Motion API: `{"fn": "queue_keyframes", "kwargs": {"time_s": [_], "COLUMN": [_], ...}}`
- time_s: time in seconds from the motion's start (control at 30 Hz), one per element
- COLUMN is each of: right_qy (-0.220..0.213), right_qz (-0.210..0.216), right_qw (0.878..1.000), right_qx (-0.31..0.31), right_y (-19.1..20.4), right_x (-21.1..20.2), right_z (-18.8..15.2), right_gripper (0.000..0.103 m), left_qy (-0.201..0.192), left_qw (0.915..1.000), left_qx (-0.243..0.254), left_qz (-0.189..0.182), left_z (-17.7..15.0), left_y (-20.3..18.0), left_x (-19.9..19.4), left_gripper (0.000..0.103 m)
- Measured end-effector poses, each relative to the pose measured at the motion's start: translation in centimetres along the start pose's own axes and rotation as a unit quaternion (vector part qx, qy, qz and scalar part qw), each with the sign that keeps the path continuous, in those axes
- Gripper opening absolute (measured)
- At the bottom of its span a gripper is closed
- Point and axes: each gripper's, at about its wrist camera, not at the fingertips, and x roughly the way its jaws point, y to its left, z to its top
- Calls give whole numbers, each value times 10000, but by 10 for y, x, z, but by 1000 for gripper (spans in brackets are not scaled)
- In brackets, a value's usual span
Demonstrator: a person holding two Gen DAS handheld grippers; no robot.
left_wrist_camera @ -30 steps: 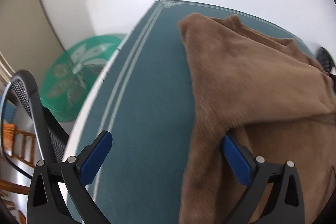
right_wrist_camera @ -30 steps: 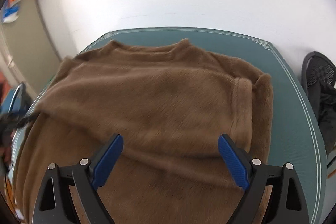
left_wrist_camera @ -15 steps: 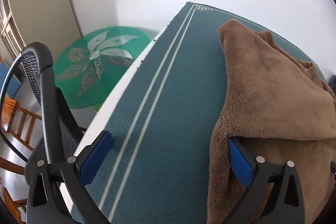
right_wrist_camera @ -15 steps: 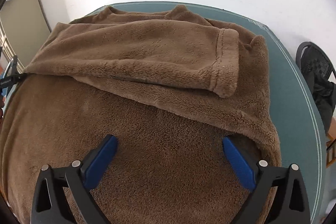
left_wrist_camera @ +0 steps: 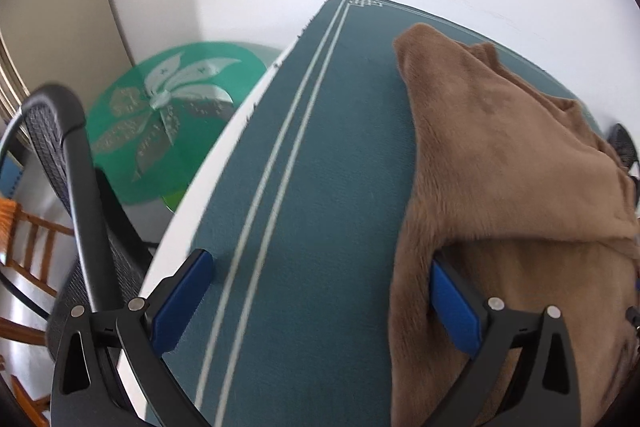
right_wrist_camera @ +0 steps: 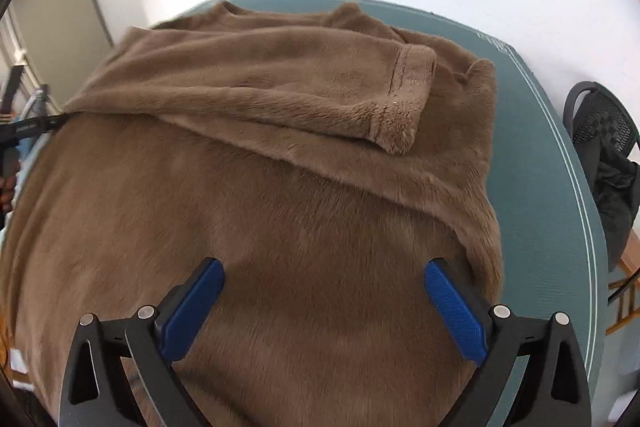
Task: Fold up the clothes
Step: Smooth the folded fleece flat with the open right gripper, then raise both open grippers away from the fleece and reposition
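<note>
Sweater (right_wrist_camera: 280, 207) brown, fleecy, no readable label, left claw (left_wrist_camera: 320, 291) spread, right claw (right_wrist_camera: 324, 303) spread

We see a brown fleece sweater (right_wrist_camera: 304, 195) spread flat on the counter (right_wrist_camera: 552, 187), which is covered by a teal mat, neckline toward the far wall. One sleeve (right_wrist_camera: 280, 95) is folded across the chest, its cuff lying near the right shoulder. The body looks smooth, with the hem nearest us.
</note>
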Motion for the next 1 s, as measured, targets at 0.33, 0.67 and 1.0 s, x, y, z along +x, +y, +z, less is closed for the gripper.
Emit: {"fn": "queue_keyframes", "kwargs": {"time_s": [0.33,0.67,1.0], "right_qy": [-588,-3063,-1961], "right_qz": [234,1242,212], "right_qw": [9966,9412,9796], "right_qx": [-525,695,-378], "right_y": [11,-55,5], "right_x": [-70,-243,-182], "right_z": [-39,-81,-103], "right_gripper": [102,102,102], "left_qy": [-6,-183,-592], "left_qw": [9974,9914,9679], "left_qx": [634,1082,2435], "left_qz": [-344,-714,-204], "left_z": [-63,-98,-134], "left_y": [-20,-43,-81], "left_x": [-58,-90,-104], "left_gripper": [103,103,103]}}
